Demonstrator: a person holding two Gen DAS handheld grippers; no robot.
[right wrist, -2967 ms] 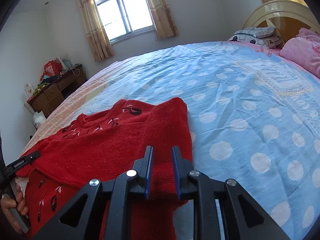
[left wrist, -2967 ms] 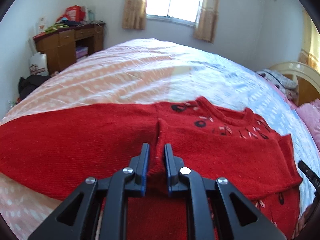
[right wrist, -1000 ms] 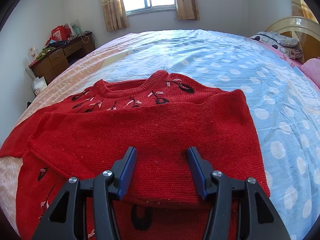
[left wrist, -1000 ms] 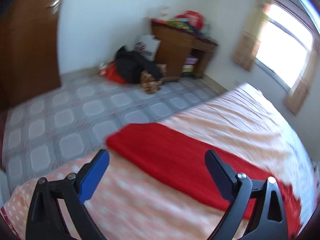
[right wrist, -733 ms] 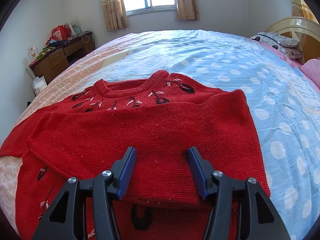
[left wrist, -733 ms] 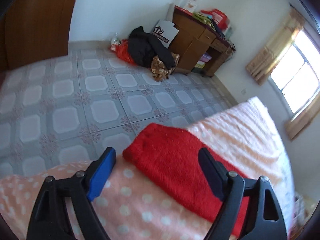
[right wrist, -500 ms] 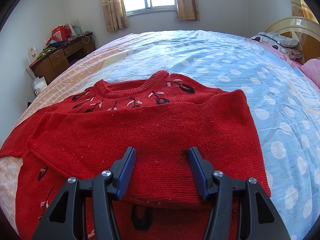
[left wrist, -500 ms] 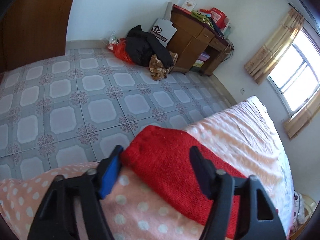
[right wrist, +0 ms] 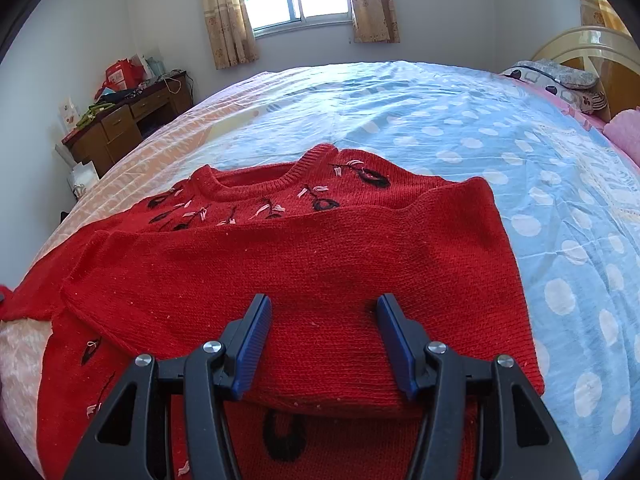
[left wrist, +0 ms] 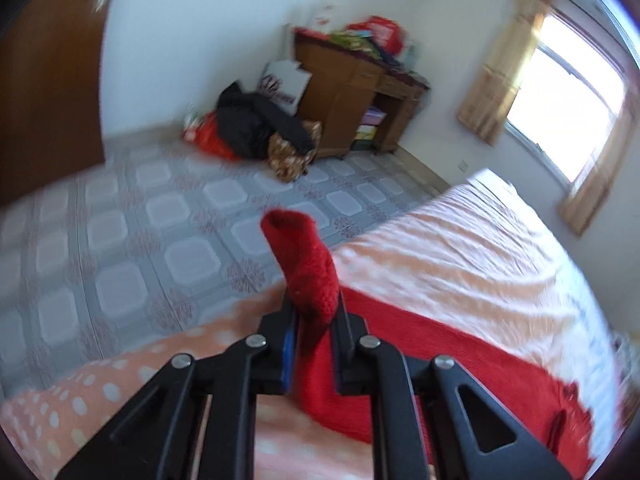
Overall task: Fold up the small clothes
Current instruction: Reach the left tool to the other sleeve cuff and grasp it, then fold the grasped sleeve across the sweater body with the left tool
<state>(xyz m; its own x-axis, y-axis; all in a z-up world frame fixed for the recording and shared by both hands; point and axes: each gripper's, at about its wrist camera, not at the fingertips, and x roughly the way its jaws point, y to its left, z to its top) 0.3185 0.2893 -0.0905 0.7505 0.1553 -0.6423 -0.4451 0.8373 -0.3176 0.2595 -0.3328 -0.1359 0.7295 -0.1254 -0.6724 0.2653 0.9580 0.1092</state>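
Observation:
A red knitted sweater (right wrist: 312, 264) with black and pink embroidery lies flat on the bed, its right sleeve folded across the chest. My right gripper (right wrist: 322, 336) is open and empty just above the folded sleeve. My left gripper (left wrist: 314, 312) is shut on the cuff end of the left sleeve (left wrist: 304, 264), which sticks up between the fingers near the bed's edge. The rest of that sleeve (left wrist: 460, 364) trails back over the bed.
The bed (right wrist: 440, 120) has a blue and peach polka-dot sheet. Beyond its edge lies a tiled floor (left wrist: 120, 232), a wooden desk (left wrist: 360, 100) with clutter, and a pile of bags and dark clothes (left wrist: 256, 128). Pillows (right wrist: 560, 76) lie at the headboard.
My left gripper has closed on the left sleeve's cuff and lifted it off the bed edge. The right gripper stays open and still above the folded sleeve.

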